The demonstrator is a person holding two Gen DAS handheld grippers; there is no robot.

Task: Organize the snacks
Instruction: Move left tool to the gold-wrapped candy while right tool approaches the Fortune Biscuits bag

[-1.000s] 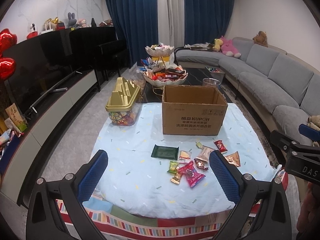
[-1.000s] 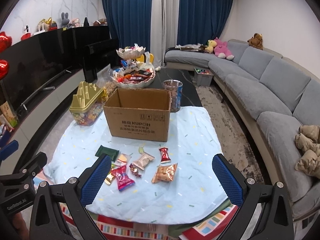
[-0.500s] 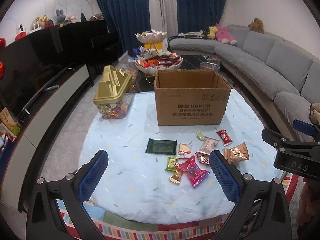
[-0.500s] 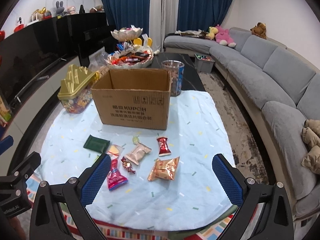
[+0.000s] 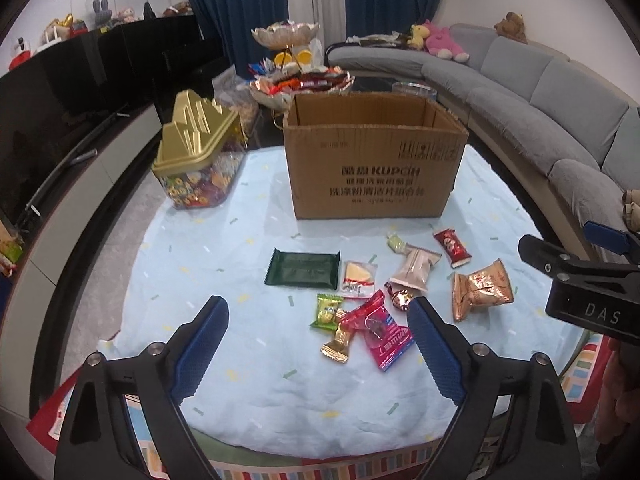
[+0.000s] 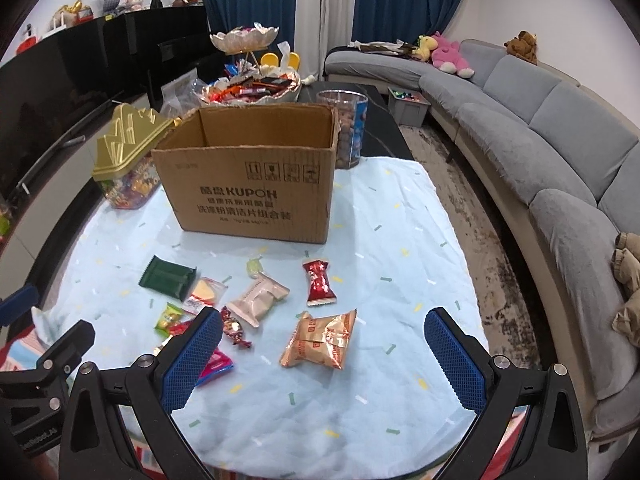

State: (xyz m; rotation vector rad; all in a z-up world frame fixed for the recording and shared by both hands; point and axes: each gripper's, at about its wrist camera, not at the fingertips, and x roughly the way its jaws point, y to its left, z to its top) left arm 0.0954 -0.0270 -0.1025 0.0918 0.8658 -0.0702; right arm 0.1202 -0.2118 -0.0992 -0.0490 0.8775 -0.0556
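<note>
at six o'clock your left gripper (image 5: pixel 318 344) and right gripper (image 6: pixel 322 354) hang spread wide, holding nothing. just ahead, snack packets (image 5: pixel 386 290) lie scattered on the blue cloth (image 6: pixel 400 240); at twelve o'clock stands the open cardboard box (image 5: pixel 374 160).

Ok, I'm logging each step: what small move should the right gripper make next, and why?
Probably lower the open right gripper onto the copper snack bag: it lies loose on the cloth directly between the fingers, and the cardboard box behind stands open.
</note>
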